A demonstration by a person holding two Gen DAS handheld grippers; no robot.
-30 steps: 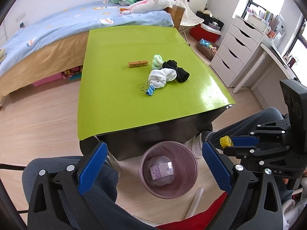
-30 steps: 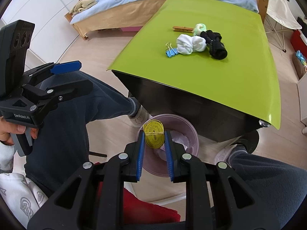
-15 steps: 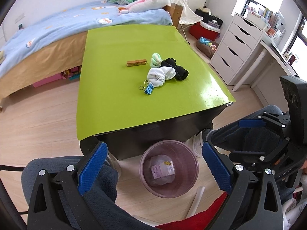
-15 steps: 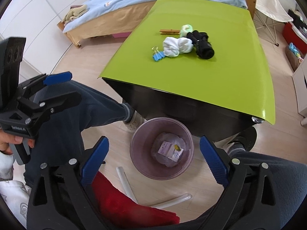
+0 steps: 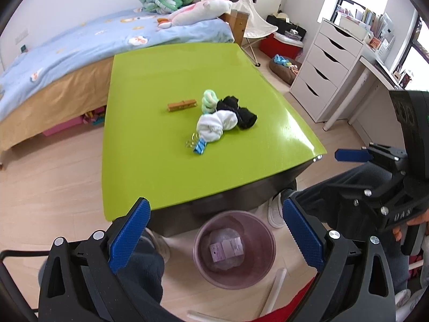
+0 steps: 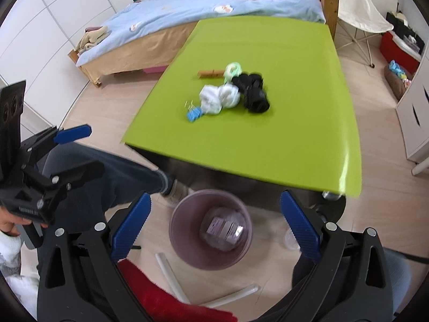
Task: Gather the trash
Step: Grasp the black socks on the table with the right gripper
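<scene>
Black-framed left tongs (image 5: 216, 231) and right tongs (image 6: 215, 218) carry textured blue pads (image 5: 130, 235), silver screws.

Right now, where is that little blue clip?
The blue binder clip lies on the green table, touching the near-left edge of the white sock bundle, on the side toward the bin.

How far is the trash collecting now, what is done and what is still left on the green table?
Done: the bin on the floor already holds a small box. In hand: nothing; the left gripper and the right gripper are both open above the bin. Left on the green table: a wooden clothespin, a blue binder clip, and white, black and mint socks.
</scene>
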